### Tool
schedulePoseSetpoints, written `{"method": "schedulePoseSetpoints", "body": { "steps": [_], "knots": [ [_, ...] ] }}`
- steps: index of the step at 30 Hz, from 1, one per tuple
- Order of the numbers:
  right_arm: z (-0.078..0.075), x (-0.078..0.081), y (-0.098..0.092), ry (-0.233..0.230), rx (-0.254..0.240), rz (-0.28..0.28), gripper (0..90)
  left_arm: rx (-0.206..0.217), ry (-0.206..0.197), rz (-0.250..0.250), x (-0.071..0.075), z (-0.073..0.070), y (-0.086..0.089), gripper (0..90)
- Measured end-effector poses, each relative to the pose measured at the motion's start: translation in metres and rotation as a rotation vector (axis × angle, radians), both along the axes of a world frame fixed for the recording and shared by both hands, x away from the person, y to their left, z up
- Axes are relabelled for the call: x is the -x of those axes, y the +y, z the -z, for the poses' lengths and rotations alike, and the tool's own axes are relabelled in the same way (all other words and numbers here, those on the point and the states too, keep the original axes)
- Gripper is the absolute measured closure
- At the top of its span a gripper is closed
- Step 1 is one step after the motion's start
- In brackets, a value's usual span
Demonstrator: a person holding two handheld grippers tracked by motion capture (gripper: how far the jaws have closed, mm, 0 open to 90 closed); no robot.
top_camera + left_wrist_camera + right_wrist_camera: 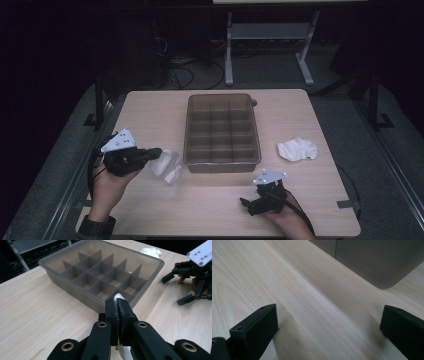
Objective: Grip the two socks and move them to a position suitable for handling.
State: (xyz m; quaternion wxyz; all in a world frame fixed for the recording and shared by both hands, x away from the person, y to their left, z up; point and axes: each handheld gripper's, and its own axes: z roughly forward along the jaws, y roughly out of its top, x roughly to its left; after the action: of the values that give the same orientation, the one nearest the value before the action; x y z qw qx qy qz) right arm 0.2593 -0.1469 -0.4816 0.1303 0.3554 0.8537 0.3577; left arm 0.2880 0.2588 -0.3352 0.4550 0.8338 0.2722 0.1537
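Your left gripper (156,152) pinches one white cloth (167,165) beside the divided tray (222,162); the compartments are empty; the second cloth (298,149) waits; your right gripper (243,202) is wide open.

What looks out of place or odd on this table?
Nothing is spilled or damaged. The divided tray sits straight, its compartments bare. One white cloth lies crumpled to its right. The left gripper is shut on another white cloth, left of the tray. The right gripper is open.

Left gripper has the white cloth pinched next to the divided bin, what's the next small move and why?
Probably carry the white cloth rightward over the divided bin. The left gripper is shut on it just outside the bin's near left corner, and the compartments look empty. The right gripper waits open on the table.
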Motion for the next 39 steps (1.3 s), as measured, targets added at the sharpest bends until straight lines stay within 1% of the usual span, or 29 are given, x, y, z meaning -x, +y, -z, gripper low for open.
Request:
{"method": "schedulePoseSetpoints", "body": {
  "steps": [4, 7, 8, 9, 10, 13, 19, 33, 39],
  "knots": [
    [0.0, 0.0, 0.0, -0.003, 0.004, -0.001, 1.1, 0.004, -0.002, 0.028, 0.004, -0.003, -0.007, 88.0],
    [0.0, 0.0, 0.0, -0.003, 0.004, -0.001, 1.1, 0.01, -0.006, 0.05, 0.007, -0.004, -0.014, 88.0],
    [0.0, 0.0, 0.0, -0.003, 0.004, -0.001, 1.1, 0.005, -0.008, 0.061, 0.007, -0.005, -0.016, 88.0],
    [0.0, 0.0, 0.0, -0.003, 0.004, -0.001, 1.1, 0.011, -0.008, 0.067, 0.008, -0.005, -0.019, 88.0],
    [0.0, 0.0, 0.0, -0.002, 0.004, -0.001, 1.1, 0.005, -0.009, 0.08, 0.009, -0.006, -0.021, 88.0],
    [0.0, 0.0, 0.0, -0.004, 0.005, 0.0, 1.1, 0.013, -0.012, 0.101, 0.011, -0.007, -0.028, 88.0],
    [0.0, 0.0, 0.0, -0.005, 0.004, 0.0, 1.1, 0.016, -0.012, 0.15, 0.015, -0.009, -0.043, 88.0],
    [0.0, 0.0, 0.0, -0.002, 0.0, 0.0, 1.1, 0.03, 0.0, 0.235, 0.019, -0.009, -0.083, 88.0],
    [0.0, 0.0, 0.0, -0.001, 0.001, 0.0, 1.1, 0.032, 0.014, 0.259, 0.02, -0.003, -0.101, 88.3]
  ]
}}
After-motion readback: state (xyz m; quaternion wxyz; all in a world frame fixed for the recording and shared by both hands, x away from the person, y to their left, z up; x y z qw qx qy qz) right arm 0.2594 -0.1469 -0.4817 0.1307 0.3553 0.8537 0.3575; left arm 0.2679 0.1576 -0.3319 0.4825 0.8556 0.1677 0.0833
